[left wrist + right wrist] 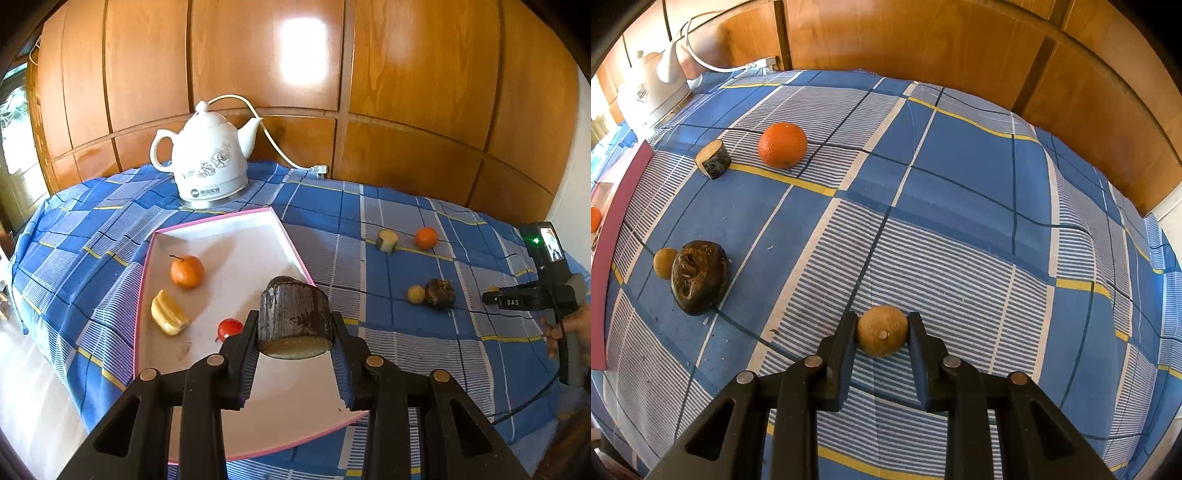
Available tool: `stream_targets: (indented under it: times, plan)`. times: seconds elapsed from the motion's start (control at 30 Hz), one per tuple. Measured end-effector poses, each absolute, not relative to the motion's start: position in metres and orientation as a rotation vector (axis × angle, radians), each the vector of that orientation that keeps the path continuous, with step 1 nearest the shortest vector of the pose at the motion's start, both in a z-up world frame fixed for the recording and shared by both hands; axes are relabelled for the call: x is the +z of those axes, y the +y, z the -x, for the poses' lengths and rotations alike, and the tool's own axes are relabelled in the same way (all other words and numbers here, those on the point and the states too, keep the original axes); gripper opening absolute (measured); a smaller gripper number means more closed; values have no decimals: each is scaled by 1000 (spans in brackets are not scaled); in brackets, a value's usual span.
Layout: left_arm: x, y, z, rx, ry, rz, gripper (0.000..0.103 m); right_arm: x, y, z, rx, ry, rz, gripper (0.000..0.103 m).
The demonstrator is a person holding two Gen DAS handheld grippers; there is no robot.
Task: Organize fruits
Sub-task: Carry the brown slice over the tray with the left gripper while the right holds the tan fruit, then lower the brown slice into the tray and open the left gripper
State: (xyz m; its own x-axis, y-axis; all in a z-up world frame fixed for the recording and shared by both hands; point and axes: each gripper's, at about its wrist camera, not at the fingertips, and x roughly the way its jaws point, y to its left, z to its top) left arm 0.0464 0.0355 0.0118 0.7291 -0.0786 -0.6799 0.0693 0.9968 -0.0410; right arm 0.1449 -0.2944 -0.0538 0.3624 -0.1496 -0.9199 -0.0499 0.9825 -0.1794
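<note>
Holding a dark-skinned fruit chunk (294, 318) pinched above the pink-rimmed white tray (221, 236), the left gripper (294, 332) hangs over a tangerine (187, 271), a yellow slice (169, 313) and a cherry tomato (229, 328) lying inside. Open checked cloth (960, 184) spreads right of the tray's edge. There the right gripper (882, 332) clamps a small tan round fruit (882, 330) on the cloth.

The left wrist camera looks forward and down along its fingers, close over the pink-rimmed white tray (221, 236), facing the wood-panelled wall (406, 92). The right wrist camera looks steeply down, near the blue checked cloth (960, 184). Both views show the round orange (426, 237) (782, 144) and the white ceramic kettle (207, 155) (653, 88).
</note>
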Motion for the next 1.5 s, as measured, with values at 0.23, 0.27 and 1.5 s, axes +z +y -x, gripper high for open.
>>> stream_targets:
  times: [0.23, 0.27, 1.5]
  plan:
    - [10, 36, -48, -74, 753, 10, 36, -53, -296, -146, -64, 1200, 191, 27]
    - [9, 37, -47, -73, 755, 11, 36, -53, -296, -146, -64, 1200, 193, 27]
    - [-28, 113, -161, -4, 957, 286, 36, -54, -293, -150, -65, 1202, 211, 27]
